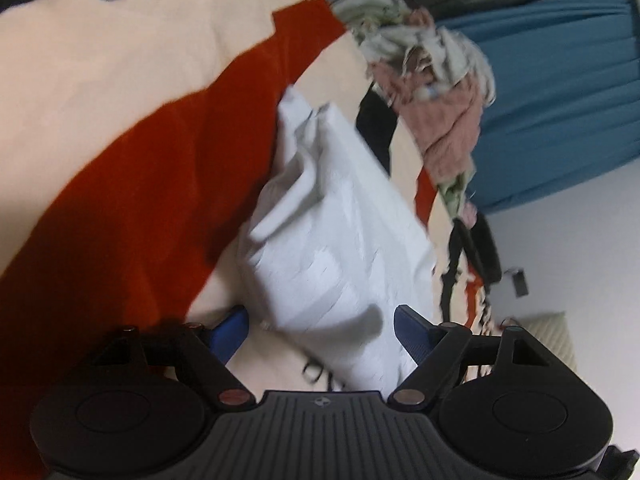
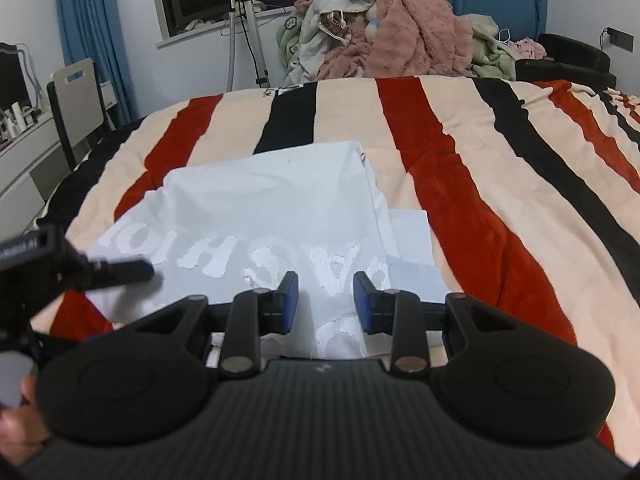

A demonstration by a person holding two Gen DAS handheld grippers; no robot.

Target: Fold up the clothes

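- Lying on the striped blanket [image 2: 472,184], the white shirt [image 2: 264,208] sits near the camera-side edge of the bed, partly flattened, with faded lettering showing and a narrower flap [image 2: 412,240] sticking out on its right.
- Left of the shirt, the left gripper [image 2: 120,270] reaches in over the shirt's left edge; in its own tilted, blurred view the left gripper [image 1: 320,330] has its fingers spread wide with bunched shirt cloth [image 1: 328,240] between them, not pinched.
- At the shirt's near hem, the right gripper [image 2: 326,300] hovers with its fingers released, a gap between the blue pads [image 2: 290,300] and cloth showing through that gap; nothing is clamped.
- Beyond the shirt, at the far side of the bed, a heap of clothes [image 2: 380,32] is piled up, pink and pale pieces mixed.
- Judging the step: the shirt looks to be mid-fold or being smoothed, since it is neither spread fully nor a tidy packet; whether a fold was just laid or is about to be taken cannot be settled.
- Any next grasp calls for a pad under and a pad over one layer edge, closing on the cloth without catching the blanket, and both sides lifting evenly so the shirt does not skew.
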